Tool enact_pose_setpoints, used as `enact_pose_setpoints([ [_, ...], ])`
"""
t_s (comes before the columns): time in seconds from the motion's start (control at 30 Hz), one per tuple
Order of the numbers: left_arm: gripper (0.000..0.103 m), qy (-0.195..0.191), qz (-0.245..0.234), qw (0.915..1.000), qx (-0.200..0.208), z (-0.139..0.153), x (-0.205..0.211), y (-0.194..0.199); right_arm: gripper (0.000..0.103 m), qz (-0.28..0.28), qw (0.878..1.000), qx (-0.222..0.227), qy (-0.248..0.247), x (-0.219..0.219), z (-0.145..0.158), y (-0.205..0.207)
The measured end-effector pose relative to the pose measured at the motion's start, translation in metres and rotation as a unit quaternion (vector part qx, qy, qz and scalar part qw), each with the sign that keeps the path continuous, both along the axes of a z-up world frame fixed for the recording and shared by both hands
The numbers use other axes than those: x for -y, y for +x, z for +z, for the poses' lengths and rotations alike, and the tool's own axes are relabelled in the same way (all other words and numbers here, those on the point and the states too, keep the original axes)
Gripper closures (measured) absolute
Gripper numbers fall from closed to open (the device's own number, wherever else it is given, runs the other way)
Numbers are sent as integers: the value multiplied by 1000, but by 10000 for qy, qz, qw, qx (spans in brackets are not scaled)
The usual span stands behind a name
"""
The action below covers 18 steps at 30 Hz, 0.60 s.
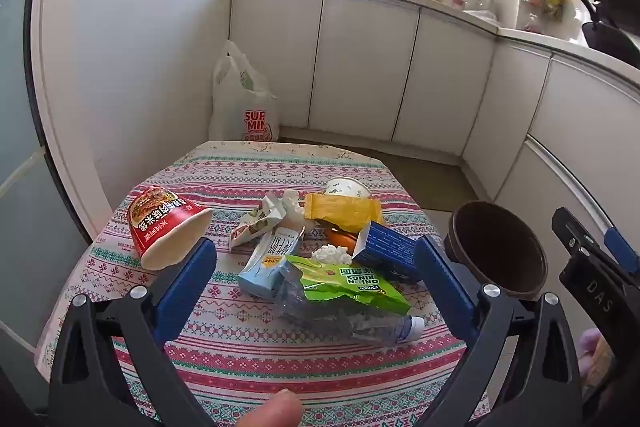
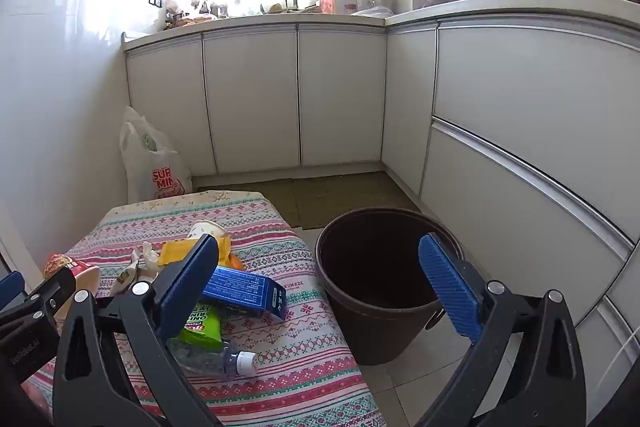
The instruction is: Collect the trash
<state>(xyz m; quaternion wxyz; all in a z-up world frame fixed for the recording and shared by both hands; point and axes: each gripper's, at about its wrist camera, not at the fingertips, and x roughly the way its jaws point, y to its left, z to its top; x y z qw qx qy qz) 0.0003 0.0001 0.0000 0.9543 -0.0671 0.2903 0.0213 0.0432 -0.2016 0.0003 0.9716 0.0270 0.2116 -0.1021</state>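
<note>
Blue-padded left gripper (image 1: 312, 267) spread wide, holding nothing | blue-padded right gripper (image 2: 324, 281) same, jaws apart and bare | trash pile on striped cloth table (image 1: 240, 351): green snack bag (image 1: 352, 283), crushed clear bottle (image 1: 352, 323), blue carton (image 1: 386, 249) | brown plastic bin (image 2: 380, 327) on floor beside table

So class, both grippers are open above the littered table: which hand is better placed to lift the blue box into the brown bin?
Probably the right. The right gripper hangs open beside both the blue box and the brown bin.
</note>
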Motion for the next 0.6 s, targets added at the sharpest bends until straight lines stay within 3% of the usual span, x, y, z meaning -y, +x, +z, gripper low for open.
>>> enact_pose_setpoints([
  [0.6,7,-18,17,10000,71,3,-2,0,7,217,9996,-102,-174,-9,2,-5],
])
